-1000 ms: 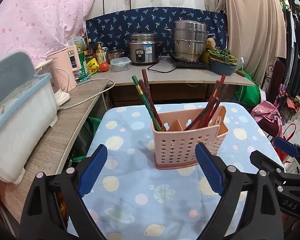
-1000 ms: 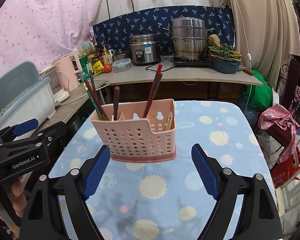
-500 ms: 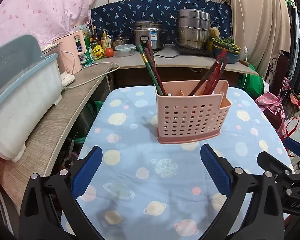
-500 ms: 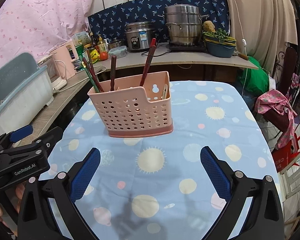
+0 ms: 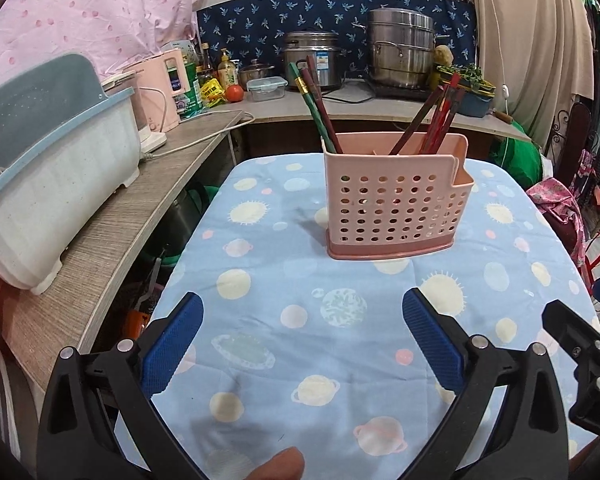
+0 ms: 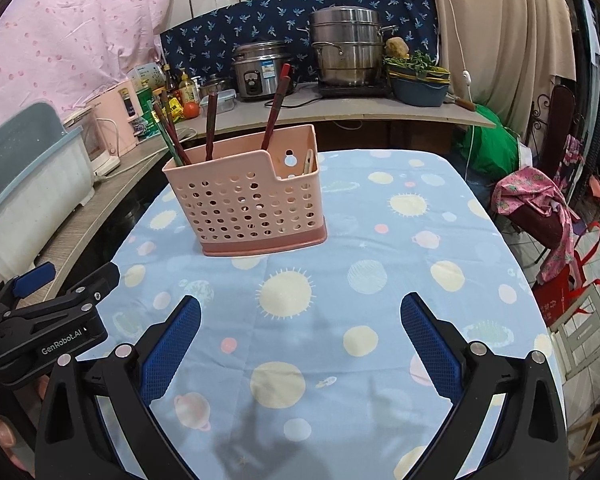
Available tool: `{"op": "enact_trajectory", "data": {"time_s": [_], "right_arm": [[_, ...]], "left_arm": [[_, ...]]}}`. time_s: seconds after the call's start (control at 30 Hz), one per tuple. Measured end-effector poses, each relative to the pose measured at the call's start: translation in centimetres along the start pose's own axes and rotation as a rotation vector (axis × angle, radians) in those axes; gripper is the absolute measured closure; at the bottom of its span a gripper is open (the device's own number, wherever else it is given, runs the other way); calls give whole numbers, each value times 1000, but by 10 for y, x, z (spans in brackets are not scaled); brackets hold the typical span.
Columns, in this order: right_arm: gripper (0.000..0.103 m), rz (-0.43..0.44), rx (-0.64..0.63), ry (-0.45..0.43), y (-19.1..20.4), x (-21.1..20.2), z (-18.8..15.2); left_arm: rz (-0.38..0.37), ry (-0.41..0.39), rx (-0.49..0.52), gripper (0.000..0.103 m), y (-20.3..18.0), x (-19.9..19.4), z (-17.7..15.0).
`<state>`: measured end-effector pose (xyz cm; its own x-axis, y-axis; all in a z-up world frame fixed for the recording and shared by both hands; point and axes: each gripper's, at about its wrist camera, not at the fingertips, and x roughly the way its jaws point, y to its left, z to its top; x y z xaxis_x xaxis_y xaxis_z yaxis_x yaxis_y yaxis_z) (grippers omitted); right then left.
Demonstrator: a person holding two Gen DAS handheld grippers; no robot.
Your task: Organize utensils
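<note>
Now that both have backed off, left hand-held gripper [image 5: 302, 342] and right hand-held gripper [image 6: 300, 342] spread wide, empty, pink caddy [image 5: 394, 204] farther away.

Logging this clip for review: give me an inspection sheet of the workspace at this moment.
Surface: table under a blue planet-print cloth.
Job's things: pink perforated utensil holder upright on the cloth; chopsticks standing in its compartments.
Clutter: nothing seen on the cloth besides the holder.
Grippers: left claw and right claw both open, empty, short of the holder.
Cables: white cord along the side counter.
Surroundings: dish bin, pink kettle, rice cooker, steel steamer pot.
</note>
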<state>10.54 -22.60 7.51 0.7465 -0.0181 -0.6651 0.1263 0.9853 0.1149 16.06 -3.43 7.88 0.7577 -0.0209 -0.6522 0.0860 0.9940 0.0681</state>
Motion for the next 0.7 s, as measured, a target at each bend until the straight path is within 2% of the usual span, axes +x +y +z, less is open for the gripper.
{"op": "enact_trajectory", "data": {"time_s": [0.2,0.7], "right_arm": [[7,-13,-15,-7,7,0,-1],[7,-9,-10,-20,14,17,10]], "left_arm": [[-2,19,-45,7,6,3,-3],[20,9,-33,7,2,13,2]]}}
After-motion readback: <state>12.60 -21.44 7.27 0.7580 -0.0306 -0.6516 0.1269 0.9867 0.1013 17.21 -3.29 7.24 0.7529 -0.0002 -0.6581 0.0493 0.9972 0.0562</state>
